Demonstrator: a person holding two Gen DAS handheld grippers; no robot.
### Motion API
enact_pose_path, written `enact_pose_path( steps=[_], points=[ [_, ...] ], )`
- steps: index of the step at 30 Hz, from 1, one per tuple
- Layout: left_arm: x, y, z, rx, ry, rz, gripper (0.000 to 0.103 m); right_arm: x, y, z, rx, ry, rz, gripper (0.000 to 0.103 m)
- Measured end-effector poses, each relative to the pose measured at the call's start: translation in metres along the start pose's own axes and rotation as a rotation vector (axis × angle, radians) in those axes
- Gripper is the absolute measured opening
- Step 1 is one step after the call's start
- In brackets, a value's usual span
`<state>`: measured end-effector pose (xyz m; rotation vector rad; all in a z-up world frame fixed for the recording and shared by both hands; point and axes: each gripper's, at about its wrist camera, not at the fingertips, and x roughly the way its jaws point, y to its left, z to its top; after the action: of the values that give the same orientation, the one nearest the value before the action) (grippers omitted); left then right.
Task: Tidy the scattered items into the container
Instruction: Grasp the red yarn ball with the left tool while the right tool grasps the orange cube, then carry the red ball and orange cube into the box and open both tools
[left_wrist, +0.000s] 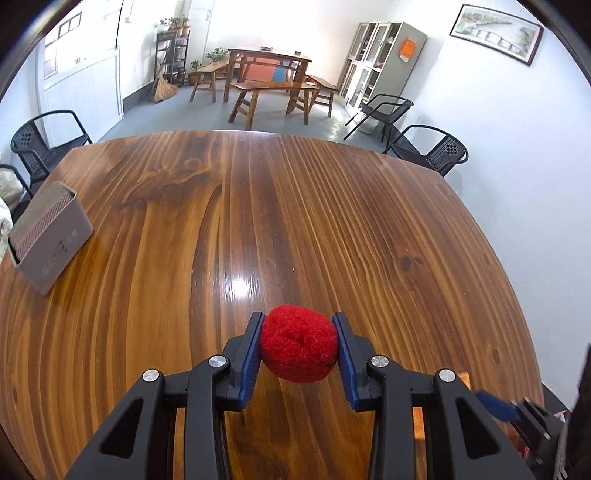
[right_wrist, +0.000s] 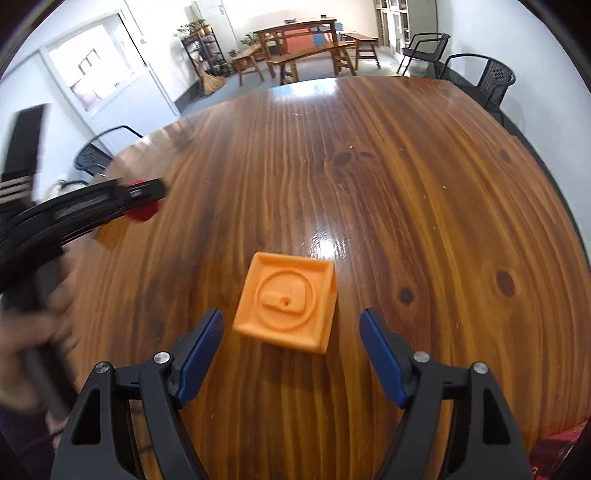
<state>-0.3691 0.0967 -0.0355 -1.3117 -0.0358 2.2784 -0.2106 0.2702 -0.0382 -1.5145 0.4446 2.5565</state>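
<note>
Left gripper (left_wrist: 298, 349): blue pads clamped on red fuzzy ball (left_wrist: 299, 343), held above wooden table (left_wrist: 332, 221). Right gripper (right_wrist: 291, 354): fingers spread apart, nothing between them; orange square block (right_wrist: 286, 301) on table at 12 o'clock, just ahead of fingertips. Grey container (left_wrist: 51, 240) at 10 o'clock in left wrist view, near table edge.

The left gripper (left_wrist: 298, 349) is clamped, its blue-padded fingers (left_wrist: 251, 354) pressed inward at 9 and 3 o'clock. The right gripper (right_wrist: 291, 354) is spread wide, fingers (right_wrist: 201, 350) well apart. A blurred hand (right_wrist: 33, 332) grips the left handle.
</note>
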Motion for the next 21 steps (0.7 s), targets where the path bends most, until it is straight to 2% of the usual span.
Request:
enact_pose_path(
  steps=[2,4,9,15,21],
  points=[
    [-0.010,-0.003,-0.011,0.000,0.007,0.000,0.038,0.013,0.006,0.004,-0.016,0.003,-0.017,0.079],
    [-0.017,-0.003,-0.020,-0.007,0.010,-0.006,0.038,0.024,0.008,0.006,-0.026,0.019,-0.026,0.065],
    [-0.035,-0.007,-0.040,-0.009,0.020,0.003,0.038,0.018,0.010,0.000,-0.048,0.008,-0.018,0.056],
    [-0.063,-0.040,-0.068,0.020,0.027,-0.011,0.038,-0.040,-0.006,-0.028,-0.054,-0.041,0.033,0.056],
    [-0.086,-0.114,-0.100,0.114,0.060,-0.081,0.038,-0.110,-0.060,-0.076,0.021,-0.091,0.036,0.056]
  ],
)
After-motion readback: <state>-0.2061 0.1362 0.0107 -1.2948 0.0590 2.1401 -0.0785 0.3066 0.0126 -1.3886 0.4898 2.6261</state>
